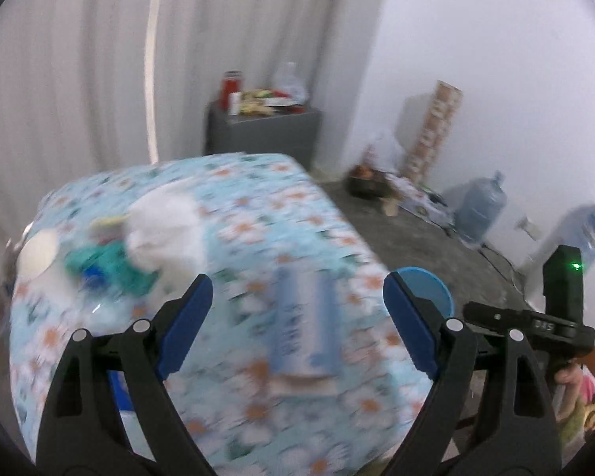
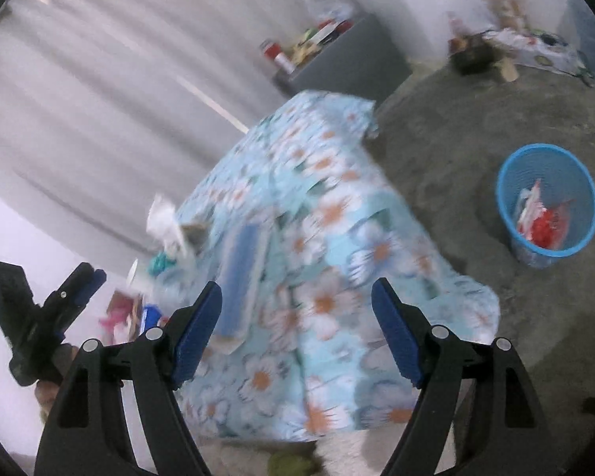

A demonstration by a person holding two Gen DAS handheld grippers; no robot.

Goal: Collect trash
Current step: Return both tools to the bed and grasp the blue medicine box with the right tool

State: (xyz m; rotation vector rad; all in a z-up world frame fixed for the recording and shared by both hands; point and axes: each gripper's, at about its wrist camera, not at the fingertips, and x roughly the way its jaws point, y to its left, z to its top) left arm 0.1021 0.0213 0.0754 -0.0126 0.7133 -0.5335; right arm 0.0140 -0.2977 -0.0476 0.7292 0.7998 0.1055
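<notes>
Blue mesh bin, floral tablecloth

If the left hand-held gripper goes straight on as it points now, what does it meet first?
Probably the flat pale-blue packet lying on the flowered tablecloth; it sits between the open left hand-held gripper fingers' line, though blur hides depth.

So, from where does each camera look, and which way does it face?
Left wrist: sits on the left gripper, facing down over the table; its open fingers, the right gripper at right.
Right wrist: sits on the right gripper, facing the table's corner and blue bin; the left gripper at left.
Shared: table, grey cabinet.
</notes>
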